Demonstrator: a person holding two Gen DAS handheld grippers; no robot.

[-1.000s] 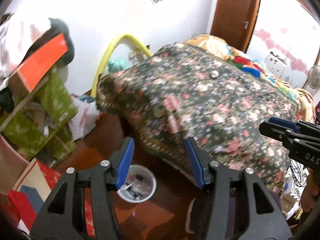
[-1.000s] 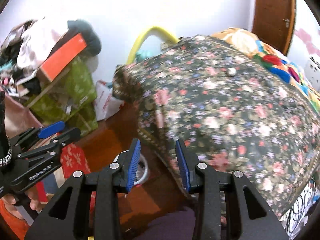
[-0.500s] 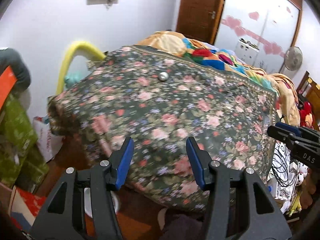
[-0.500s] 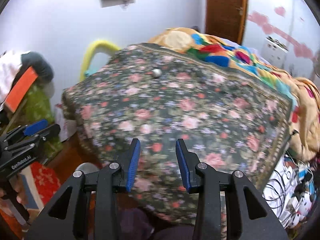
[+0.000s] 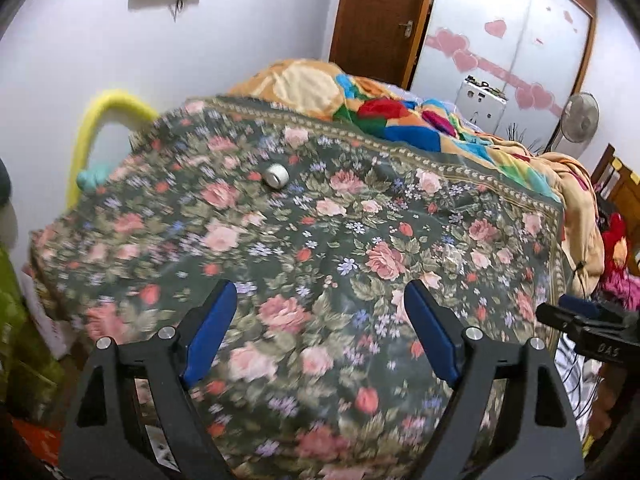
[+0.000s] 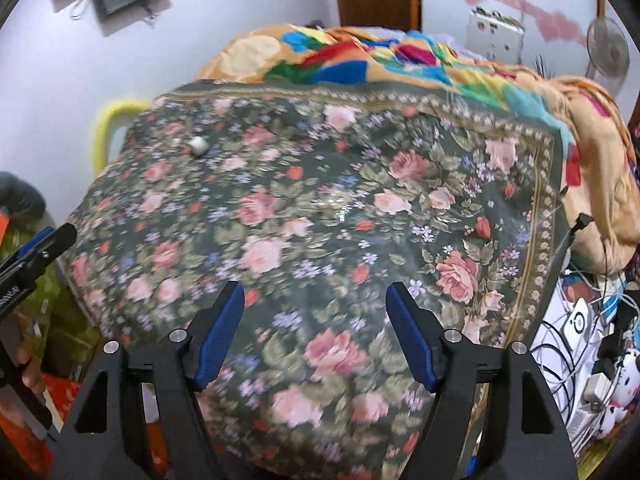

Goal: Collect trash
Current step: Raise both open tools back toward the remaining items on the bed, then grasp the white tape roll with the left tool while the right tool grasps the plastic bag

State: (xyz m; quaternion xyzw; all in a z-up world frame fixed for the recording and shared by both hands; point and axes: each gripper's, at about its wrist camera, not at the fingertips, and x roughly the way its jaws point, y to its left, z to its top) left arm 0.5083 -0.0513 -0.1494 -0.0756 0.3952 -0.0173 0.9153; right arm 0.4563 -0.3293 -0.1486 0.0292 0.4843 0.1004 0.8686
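Both empty: left gripper point(image 5: 316, 336) and right gripper point(image 6: 314, 332) jaws spreading apart over floral bedspread point(image 5: 340, 248), prob prepping a grab at trash, i.e. small whitish crumpled bit point(image 5: 276, 176) upper-left of center; clear wrapper point(image 5: 454, 256) center-right.

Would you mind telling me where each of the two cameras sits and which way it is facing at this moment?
Left wrist: sits on the left gripper, looking down over the floral bedspread; its own blue-padded jaws, opening and empty, show, with the right gripper at the right edge.
Right wrist: sits on the right gripper, facing the same bedspread; its jaws, opening and empty, show, with the left gripper and a hand at left.
Shared: the small white roll, the colourful quilt, the wooden door.
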